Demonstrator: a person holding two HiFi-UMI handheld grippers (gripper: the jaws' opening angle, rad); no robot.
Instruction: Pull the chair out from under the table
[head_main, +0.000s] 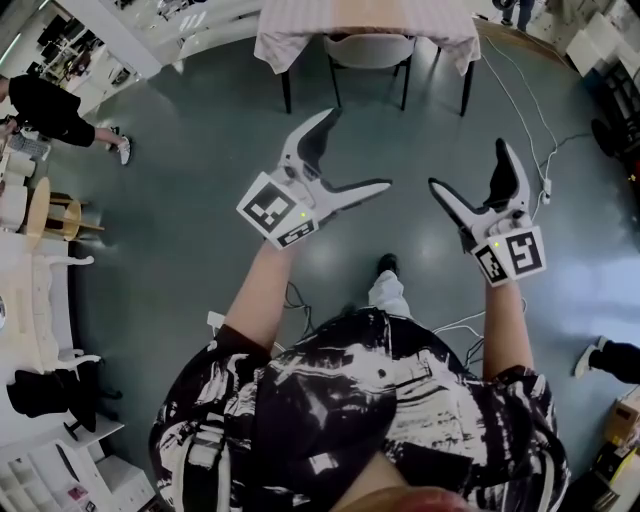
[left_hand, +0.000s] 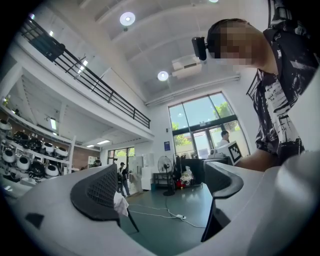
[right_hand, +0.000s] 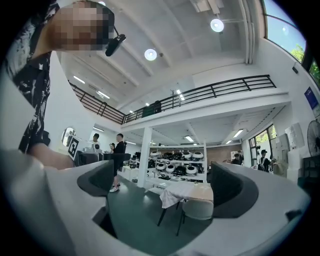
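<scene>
A table (head_main: 300, 30) draped in a pale cloth stands at the far side of the floor in the head view. A grey chair (head_main: 368, 48) is tucked under it. My left gripper (head_main: 358, 150) and right gripper (head_main: 466, 164) hang in the air well short of it, both open and empty. In the right gripper view the table (right_hand: 182, 192) and the chair (right_hand: 198, 209) show between the spread jaws of my right gripper (right_hand: 162, 187), far off. My left gripper (left_hand: 162, 187) frames bare floor, and a corner of the tablecloth (left_hand: 120, 204) peeks past its left finger.
White cables (head_main: 522, 90) and a power strip (head_main: 546, 188) lie on the green floor right of the table. A person (head_main: 50, 108) stands at the far left near a wooden stool (head_main: 60, 215). A shoe (head_main: 600, 358) shows at right. A standing fan (left_hand: 165, 170) is far off.
</scene>
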